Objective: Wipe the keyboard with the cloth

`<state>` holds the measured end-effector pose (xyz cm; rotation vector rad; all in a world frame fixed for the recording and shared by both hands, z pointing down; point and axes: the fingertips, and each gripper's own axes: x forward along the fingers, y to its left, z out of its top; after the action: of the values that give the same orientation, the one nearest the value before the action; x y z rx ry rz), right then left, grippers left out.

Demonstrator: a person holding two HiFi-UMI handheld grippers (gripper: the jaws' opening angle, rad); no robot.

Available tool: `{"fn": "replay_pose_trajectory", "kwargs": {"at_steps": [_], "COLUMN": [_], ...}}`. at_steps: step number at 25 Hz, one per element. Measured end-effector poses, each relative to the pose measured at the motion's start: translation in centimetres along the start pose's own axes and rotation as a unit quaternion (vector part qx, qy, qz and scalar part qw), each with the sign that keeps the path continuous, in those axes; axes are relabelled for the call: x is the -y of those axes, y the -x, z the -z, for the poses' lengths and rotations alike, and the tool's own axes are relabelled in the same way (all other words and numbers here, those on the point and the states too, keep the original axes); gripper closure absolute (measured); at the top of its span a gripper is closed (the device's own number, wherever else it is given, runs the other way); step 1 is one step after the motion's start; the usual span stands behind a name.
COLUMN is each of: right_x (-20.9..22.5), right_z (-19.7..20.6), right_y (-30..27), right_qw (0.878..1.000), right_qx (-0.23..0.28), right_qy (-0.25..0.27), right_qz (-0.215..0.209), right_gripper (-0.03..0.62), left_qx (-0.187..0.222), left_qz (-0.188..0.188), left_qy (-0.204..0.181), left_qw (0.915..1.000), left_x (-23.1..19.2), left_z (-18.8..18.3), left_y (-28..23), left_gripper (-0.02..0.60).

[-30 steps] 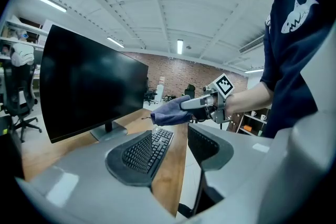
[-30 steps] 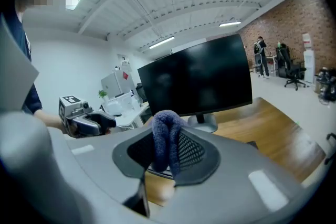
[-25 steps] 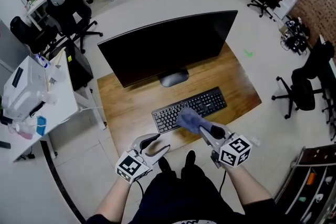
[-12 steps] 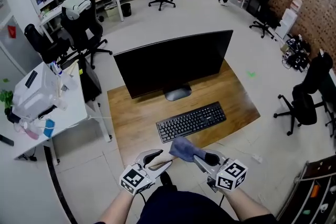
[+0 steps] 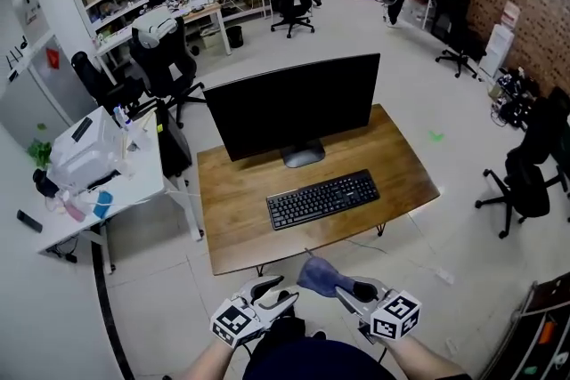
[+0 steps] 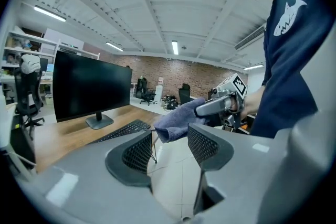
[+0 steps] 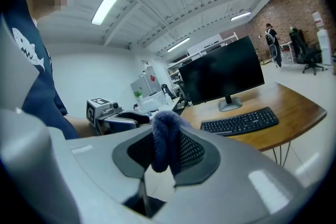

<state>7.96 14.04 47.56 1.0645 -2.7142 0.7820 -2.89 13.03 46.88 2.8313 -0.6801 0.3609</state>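
right gripper (image 5: pixel 346 287) clamped on the cloth (image 5: pixel 321 277); blue-grey cloth bunched between both jaws, a fold sticking up above them in the right gripper view; left gripper (image 5: pixel 279 294) jaws wide apart, nothing between them; both grippers held off the desk (image 5: pixel 233 231), past its near edge, over the floor and close to the person's body; left gripper just beside the right one, its jaw tips near the cloth but not touching it; cloth off the desk too, well apart from the keyboard (image 5: pixel 322 198); keyboard black, lying mid-desk at a slight angle, between the near edge and the monitor (image 5: pixel 294 105); monitor dark, on its stand at the desk's far side; white table (image 5: pixel 116 182) with clutter left of the desk; office chair (image 5: pixel 169 67) beyond the desk's far-left corner
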Motion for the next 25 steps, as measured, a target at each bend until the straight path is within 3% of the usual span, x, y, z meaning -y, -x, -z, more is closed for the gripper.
{"fn": "replay_pose_trajectory", "kwargs": {"at_steps": [9, 25], "right_x": [-4.5, -13.7], "right_z": [1.8, 1.9], "right_y": [3.5, 2.4], "right_qw": [1.0, 0.999], "right_qx": [0.015, 0.046], "right_qy": [-0.019, -0.007], "right_qz": [-0.008, -0.01], "right_gripper": [0.504, 0.504], "left_qx": [0.005, 0.029], "left_qz": [-0.01, -0.017], "left_qy": [-0.011, -0.034], "left_qw": [0.9999, 0.9989], "left_x": [5.0, 7.5], "left_z": [0.4, 1.6], "left_y": [3.7, 12.2], "left_gripper": [0.377, 0.377]}}
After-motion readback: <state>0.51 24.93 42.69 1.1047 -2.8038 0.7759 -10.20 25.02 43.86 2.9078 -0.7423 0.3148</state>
